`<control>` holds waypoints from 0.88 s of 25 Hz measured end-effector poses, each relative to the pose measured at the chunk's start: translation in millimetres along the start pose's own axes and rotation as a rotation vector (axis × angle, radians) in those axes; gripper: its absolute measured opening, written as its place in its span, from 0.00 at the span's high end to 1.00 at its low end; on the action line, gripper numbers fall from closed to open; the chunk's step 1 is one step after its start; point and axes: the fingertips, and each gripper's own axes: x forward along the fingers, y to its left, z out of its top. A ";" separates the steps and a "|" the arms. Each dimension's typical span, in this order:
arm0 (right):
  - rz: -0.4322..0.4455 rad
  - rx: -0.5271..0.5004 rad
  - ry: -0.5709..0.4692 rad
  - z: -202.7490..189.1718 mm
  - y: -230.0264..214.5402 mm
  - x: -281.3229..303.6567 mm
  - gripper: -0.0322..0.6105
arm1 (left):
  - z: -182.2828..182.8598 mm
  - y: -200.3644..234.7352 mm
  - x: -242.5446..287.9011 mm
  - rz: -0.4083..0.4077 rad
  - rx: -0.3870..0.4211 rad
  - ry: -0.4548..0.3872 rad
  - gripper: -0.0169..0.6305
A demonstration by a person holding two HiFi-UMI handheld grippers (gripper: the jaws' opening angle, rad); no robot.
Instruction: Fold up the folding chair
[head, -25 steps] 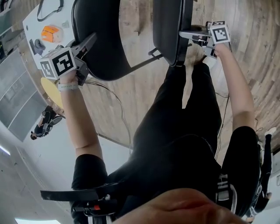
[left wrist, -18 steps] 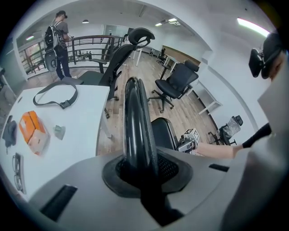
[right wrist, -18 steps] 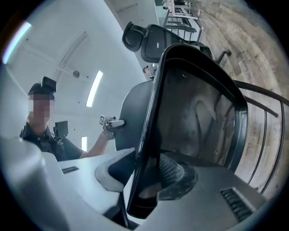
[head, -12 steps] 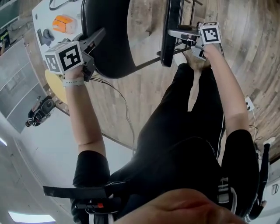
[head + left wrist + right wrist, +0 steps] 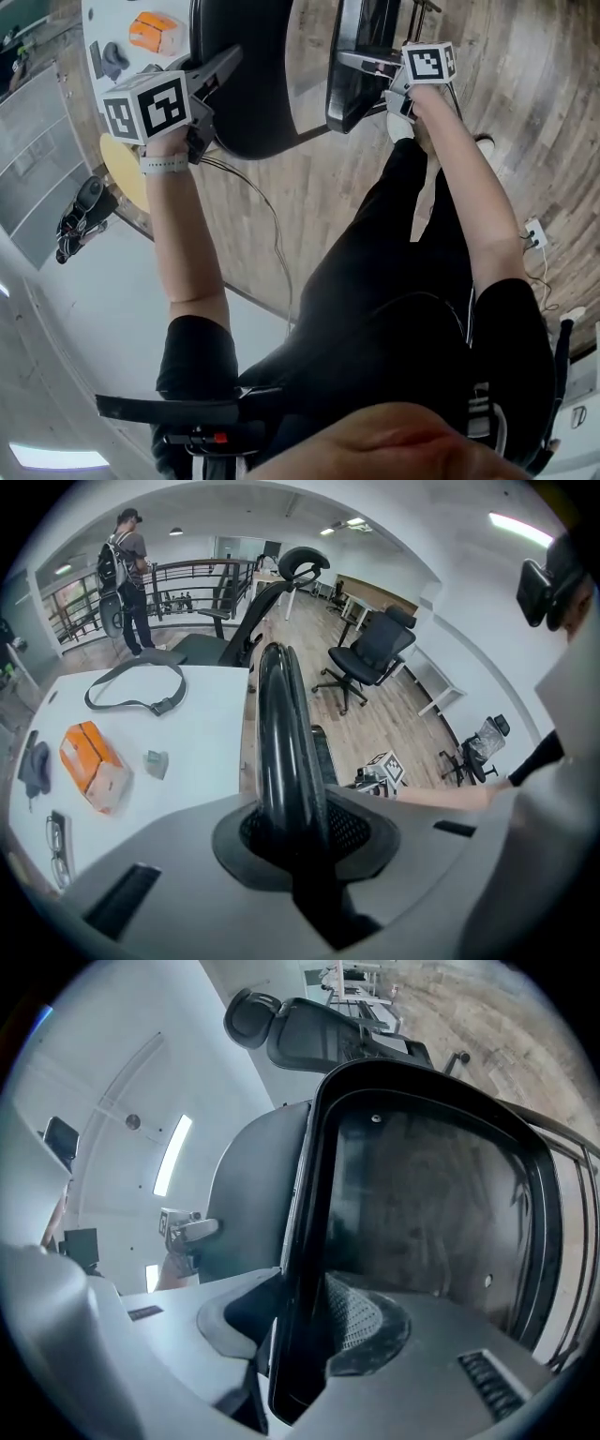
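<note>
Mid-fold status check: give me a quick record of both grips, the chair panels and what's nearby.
left gripper: shut on the rounded black panel, at its edge
right gripper: shut on the framed black panel, at its edge
fold: the two panels stand apart, not yet flat together
nearby: white table with an orange box, on the left gripper's side
floor: wood planks

The left gripper (image 5: 298, 844) clamps the folding chair (image 5: 281, 714) by its black rim. An orange box (image 5: 90, 767) lies on the white table (image 5: 202, 747) at left.

folding chair (image 5: 246, 84) cropped at top, table (image 5: 112, 19) likewise
</note>
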 end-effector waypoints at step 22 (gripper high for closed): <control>-0.079 0.030 -0.043 6.3 -21.5 102.1 0.72 | -9.1 84.2 -19.0 0.053 -0.012 -0.005 0.86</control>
